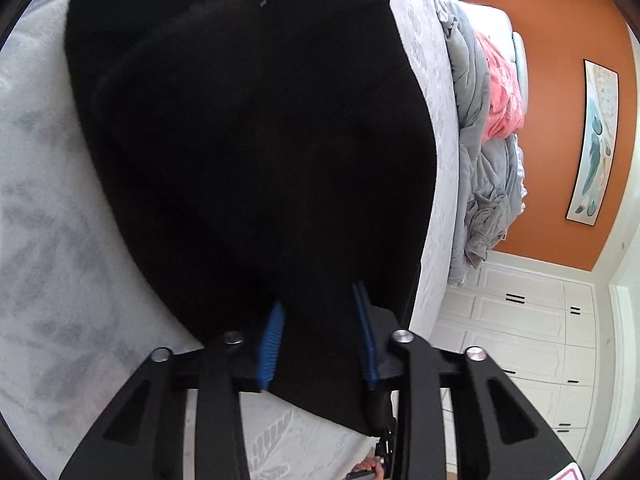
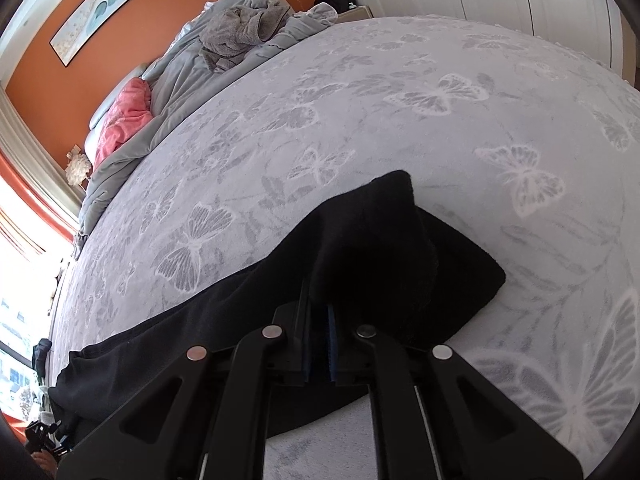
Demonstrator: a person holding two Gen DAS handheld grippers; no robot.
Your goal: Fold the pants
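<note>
The black pants [image 1: 248,140] lie on a grey butterfly-print bedspread [image 1: 48,240]. In the left wrist view the cloth fills the middle and runs down between the blue pads of my left gripper [image 1: 320,320], which is shut on it. In the right wrist view the pants [image 2: 380,256] stretch from lower left to a bunched corner at the centre. My right gripper [image 2: 320,320] is shut on that cloth, its blue pads close together. The fingertips are hidden by the cloth in both views.
A crumpled grey duvet [image 2: 224,40] and a pink cloth [image 2: 124,120] lie along the bed's far edge under an orange wall with a long picture [image 1: 596,140]. White wardrobe doors [image 1: 520,320] stand beside the bed. The bedspread [image 2: 400,100] stretches wide beyond the pants.
</note>
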